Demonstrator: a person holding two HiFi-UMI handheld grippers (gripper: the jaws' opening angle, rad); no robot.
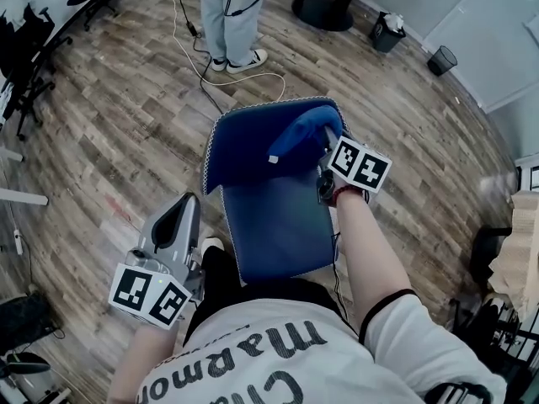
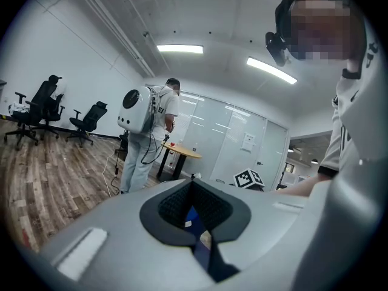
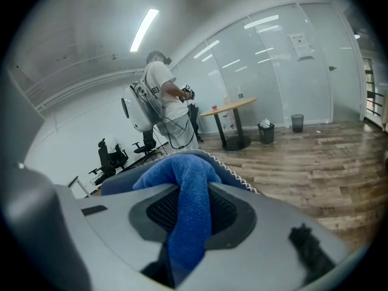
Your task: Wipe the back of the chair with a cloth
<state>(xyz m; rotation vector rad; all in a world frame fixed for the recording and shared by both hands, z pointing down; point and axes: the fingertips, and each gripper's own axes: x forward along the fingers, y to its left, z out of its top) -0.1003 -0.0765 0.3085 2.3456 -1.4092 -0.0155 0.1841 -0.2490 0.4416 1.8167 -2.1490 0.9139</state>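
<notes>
A blue chair stands right in front of me, its back (image 1: 240,146) away from me and its seat (image 1: 278,225) nearer. A blue cloth (image 1: 307,131) lies bunched over the back's top right corner. My right gripper (image 1: 325,145) is shut on the cloth (image 3: 188,205), which runs between its jaws and spills onto the chair's piped edge (image 3: 233,173). My left gripper (image 1: 180,210) hovers left of the seat, off the chair. Its jaws (image 2: 195,223) are shut with nothing in them, and only a sliver of blue shows through them.
A person with a white backpack (image 1: 232,15) stands beyond the chair, with a white cable (image 1: 227,78) trailing on the wood floor. A round table's base (image 1: 324,11) and two bins (image 1: 387,32) are at the far right. Black office chairs (image 1: 25,57) are at the left.
</notes>
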